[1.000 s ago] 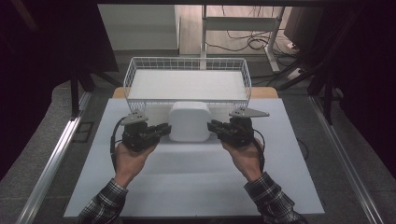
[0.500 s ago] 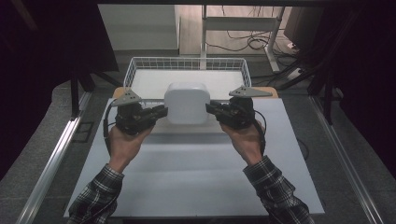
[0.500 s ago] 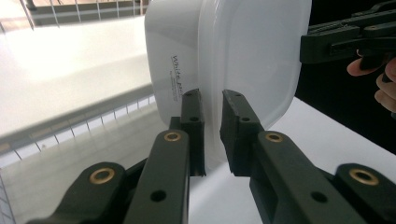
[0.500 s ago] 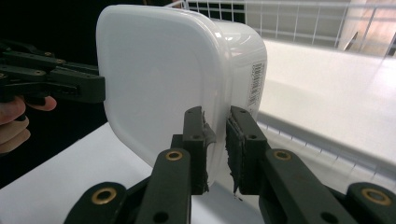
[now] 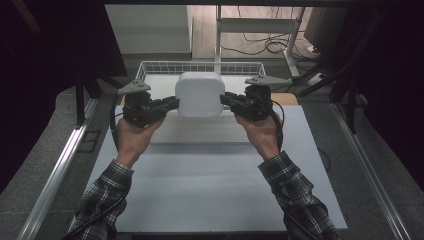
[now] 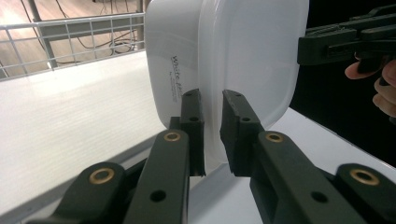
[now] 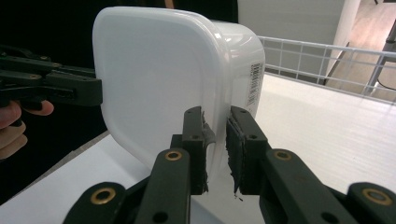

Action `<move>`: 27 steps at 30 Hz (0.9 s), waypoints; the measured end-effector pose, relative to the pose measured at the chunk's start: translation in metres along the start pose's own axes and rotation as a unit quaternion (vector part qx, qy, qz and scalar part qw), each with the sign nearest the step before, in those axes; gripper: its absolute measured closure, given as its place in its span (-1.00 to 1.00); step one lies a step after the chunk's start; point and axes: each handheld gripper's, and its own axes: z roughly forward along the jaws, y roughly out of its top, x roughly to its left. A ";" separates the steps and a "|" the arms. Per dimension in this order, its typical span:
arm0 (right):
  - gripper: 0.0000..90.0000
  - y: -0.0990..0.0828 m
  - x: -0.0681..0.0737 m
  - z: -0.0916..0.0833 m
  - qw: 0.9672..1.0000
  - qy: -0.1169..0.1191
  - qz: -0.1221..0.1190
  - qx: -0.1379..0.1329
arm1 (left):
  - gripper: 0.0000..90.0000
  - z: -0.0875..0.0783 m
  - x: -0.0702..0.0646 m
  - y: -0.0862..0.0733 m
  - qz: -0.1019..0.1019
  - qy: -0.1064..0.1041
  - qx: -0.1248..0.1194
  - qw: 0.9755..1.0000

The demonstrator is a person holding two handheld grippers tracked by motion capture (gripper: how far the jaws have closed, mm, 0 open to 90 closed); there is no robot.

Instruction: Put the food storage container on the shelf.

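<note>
Above the white desk, the rounded white plastic lidded container hangs between 2 tongs, the left tongs and right tongs each pinched narrow on its thin rim, just before the white wire basket. Uneven lifting could likely tilt it or slip a rim free. Grey floor and dark surroundings lie beyond.
</note>
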 end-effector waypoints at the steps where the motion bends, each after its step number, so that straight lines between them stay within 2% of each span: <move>1: 0.72 0.001 -0.002 0.001 1.000 0.000 0.001 0.001 | 0.78 0.001 0.001 0.001 -0.001 -0.001 0.000 1.000; 5: 0.70 0.005 -0.008 0.008 1.000 -0.007 0.009 0.006 | 0.76 0.007 0.006 0.004 -0.004 -0.002 0.002 1.000; 17: 0.67 0.012 -0.014 0.016 1.000 -0.016 0.019 0.007 | 0.70 0.020 0.013 0.009 -0.010 0.001 0.007 1.000; 27: 0.55 0.015 -0.020 0.026 0.999 -0.019 0.028 0.013 | 0.57 0.028 0.017 0.013 -0.016 0.002 0.005 1.000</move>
